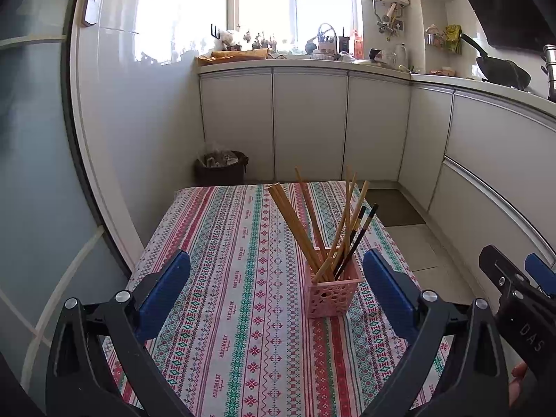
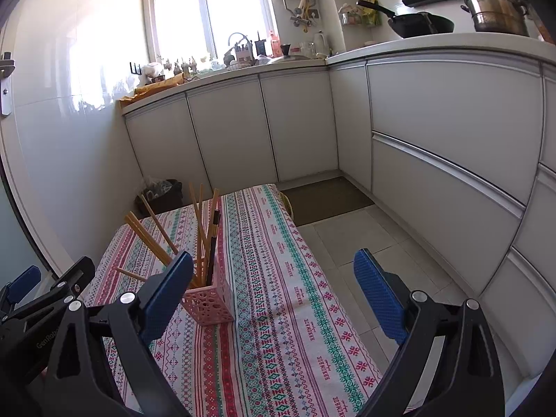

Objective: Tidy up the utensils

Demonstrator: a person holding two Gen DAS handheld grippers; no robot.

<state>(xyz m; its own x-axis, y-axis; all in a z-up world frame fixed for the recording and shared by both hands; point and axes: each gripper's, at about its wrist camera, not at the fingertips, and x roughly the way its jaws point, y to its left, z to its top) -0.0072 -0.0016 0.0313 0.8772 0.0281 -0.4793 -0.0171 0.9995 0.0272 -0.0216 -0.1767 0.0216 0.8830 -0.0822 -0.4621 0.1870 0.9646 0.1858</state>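
Observation:
A pink perforated holder [image 1: 333,293] stands upright on the patterned tablecloth [image 1: 243,278] and holds several wooden chopsticks [image 1: 295,222] and two dark ones [image 1: 358,239]. My left gripper [image 1: 276,274] is open and empty, hovering above the table just before the holder. The holder also shows in the right wrist view [image 2: 210,304], with the chopsticks [image 2: 156,239] leaning out of it. My right gripper [image 2: 274,274] is open and empty, to the right of the holder. One loose-looking chopstick [image 2: 130,274] sticks out low on the left.
The table's right edge [image 2: 333,278] drops to a tiled floor [image 2: 365,236] with a dark mat [image 2: 323,201]. A dark bin [image 1: 220,168] stands beyond the far edge. White cabinets [image 1: 312,121] and a cluttered counter [image 1: 312,59] ring the room. A wall [image 1: 139,139] runs along the left.

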